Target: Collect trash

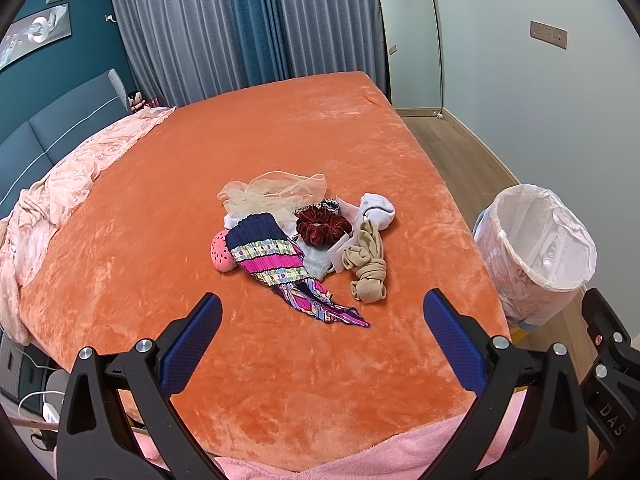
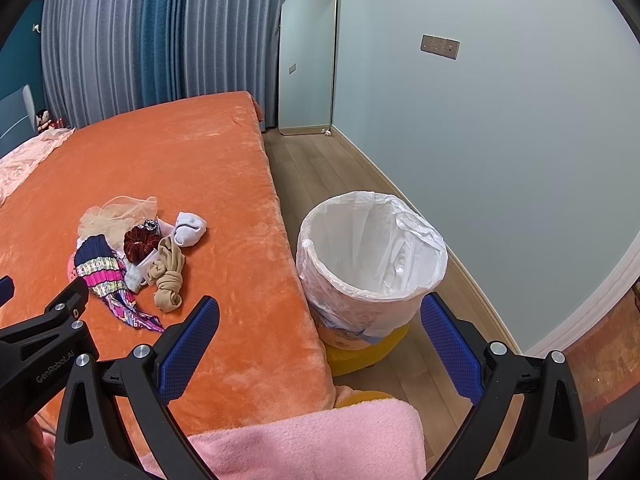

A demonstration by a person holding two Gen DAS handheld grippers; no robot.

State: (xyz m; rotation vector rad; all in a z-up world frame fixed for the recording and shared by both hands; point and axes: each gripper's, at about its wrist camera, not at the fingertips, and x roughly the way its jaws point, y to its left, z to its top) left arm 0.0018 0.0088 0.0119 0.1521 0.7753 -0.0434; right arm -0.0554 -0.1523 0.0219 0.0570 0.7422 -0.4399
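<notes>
Home bedroom: bed (image 1: pixel 280 140), curtains (image 1: pixel 240 20).

orange bed (image 1: pixel 280 132) | grey curtains (image 1: pixel 192 20) (closed) | wood floor (image 2: pixel 320 168)

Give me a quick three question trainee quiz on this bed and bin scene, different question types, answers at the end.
1. True or false: the left gripper is shut on the tan stockings.
2. Multiple choice: the lined trash bin stands A) on the orange bed, B) on the floor beside the bed, C) behind the mirror.
3. Fill in: the dark red scrunchie lies between the patterned pleated cloth and the white ____.

Key: 1 false, both grippers are open and empty. 2 B. 3 sock.
</notes>
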